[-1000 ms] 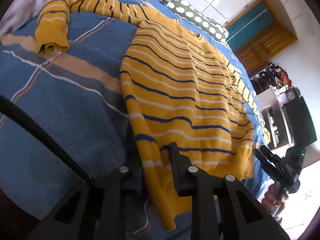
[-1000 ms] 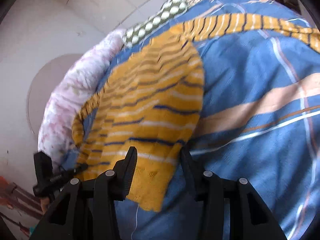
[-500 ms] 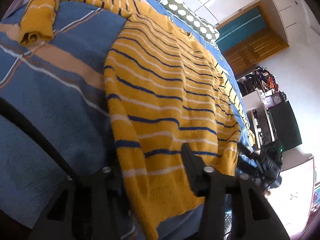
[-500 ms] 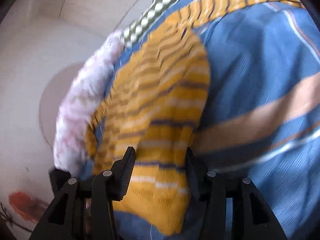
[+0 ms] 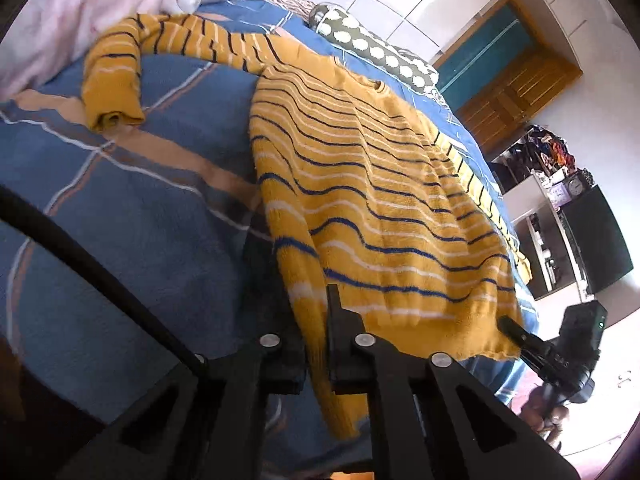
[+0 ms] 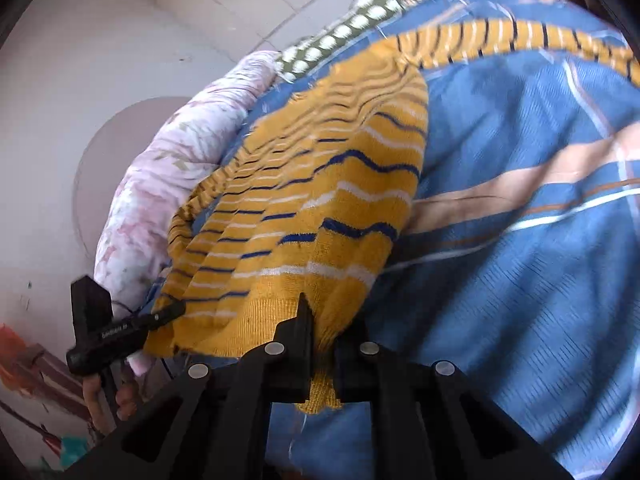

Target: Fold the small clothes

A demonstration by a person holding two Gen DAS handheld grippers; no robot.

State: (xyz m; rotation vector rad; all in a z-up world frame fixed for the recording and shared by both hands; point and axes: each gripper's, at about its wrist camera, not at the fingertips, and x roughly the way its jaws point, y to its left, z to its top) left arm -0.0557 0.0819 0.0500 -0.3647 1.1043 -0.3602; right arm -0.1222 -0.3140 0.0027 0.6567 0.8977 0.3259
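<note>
Mustard striped sweater (image 5: 372, 200) lies on the blue blanket (image 5: 120, 208), its hem corners pinched by left tool (image 5: 316, 356) and right tool (image 6: 324, 344).

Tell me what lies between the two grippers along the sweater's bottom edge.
Only the yellow striped knit sweater's ribbed hem spans from left gripper to right gripper, clearest in the left wrist view.

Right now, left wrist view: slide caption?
Left gripper clamps the hem of a yellow striped knit sweater spread on a blue plaid bedspread.
</note>
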